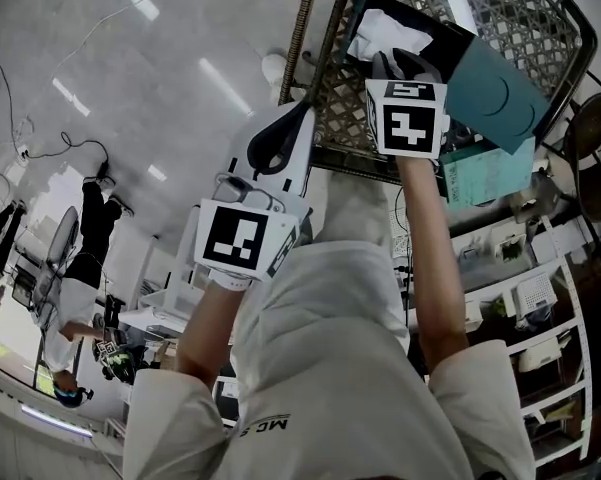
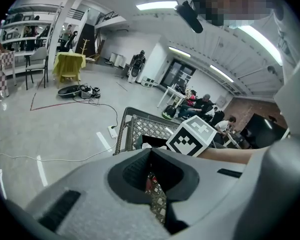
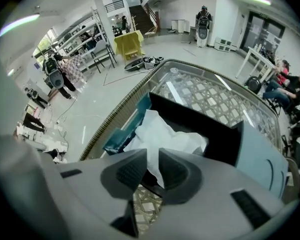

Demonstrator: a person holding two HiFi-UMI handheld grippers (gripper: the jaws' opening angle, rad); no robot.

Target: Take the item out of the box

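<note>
An open teal box (image 1: 488,90) with a black inside (image 3: 204,126) lies in a woven lattice basket (image 1: 510,8) on a metal frame. Crumpled white tissue paper (image 3: 159,131) fills the box and also shows in the head view (image 1: 385,36). My right gripper (image 3: 150,159) reaches into the box (image 1: 398,64), its jaws pinched on a fold of the paper. What lies under the paper is hidden. My left gripper (image 1: 292,118) hangs at the basket's near left rim, jaws together with nothing held (image 2: 150,153). Lattice (image 2: 135,129) shows past its tips.
A pale green carton (image 1: 485,173) sits beside the basket at the right. White shelving (image 1: 525,298) with small goods stands lower right, and a dark chair (image 1: 592,128) stands at the far right. Cables (image 2: 97,106) cross the grey floor. People stand and sit in the background.
</note>
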